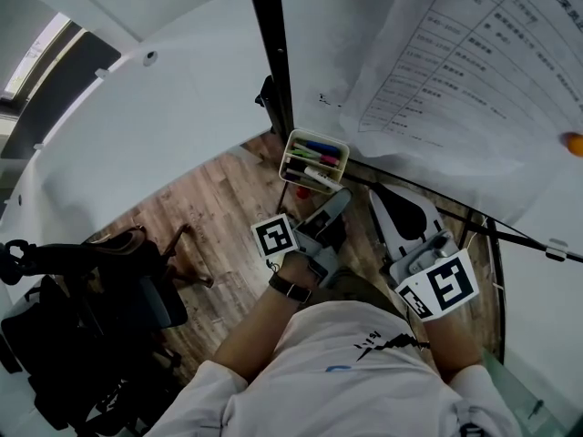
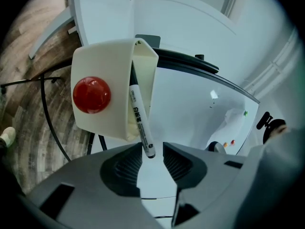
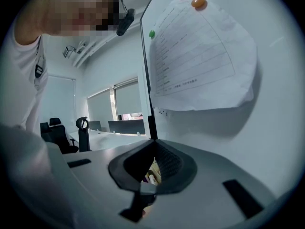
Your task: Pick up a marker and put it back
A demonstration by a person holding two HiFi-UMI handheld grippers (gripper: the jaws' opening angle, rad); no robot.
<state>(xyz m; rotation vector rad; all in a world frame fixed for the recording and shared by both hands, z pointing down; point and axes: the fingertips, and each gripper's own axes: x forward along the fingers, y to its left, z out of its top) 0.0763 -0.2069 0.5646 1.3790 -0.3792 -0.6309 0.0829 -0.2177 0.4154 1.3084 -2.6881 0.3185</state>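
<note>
A white marker (image 2: 139, 113) with black print sticks out of the cream tray (image 2: 102, 123), which hangs on the whiteboard and carries a red magnet (image 2: 91, 95). The marker's dark end lies between the tips of my left gripper (image 2: 151, 149). It rests by the left jaw with a gap to the right one, so the jaws are open. In the head view the tray (image 1: 293, 144) holds several coloured markers, and the left gripper (image 1: 335, 206) sits just below it. My right gripper (image 1: 387, 209) hangs to the right of the tray, its jaws (image 3: 153, 144) shut and empty.
A printed paper sheet (image 1: 455, 62) hangs on the whiteboard (image 1: 319, 35) under magnets, one orange (image 1: 572, 143). A black office chair (image 1: 82, 317) stands at the left on the wooden floor (image 1: 219, 208). The board's black frame post (image 1: 271, 53) runs down to the tray.
</note>
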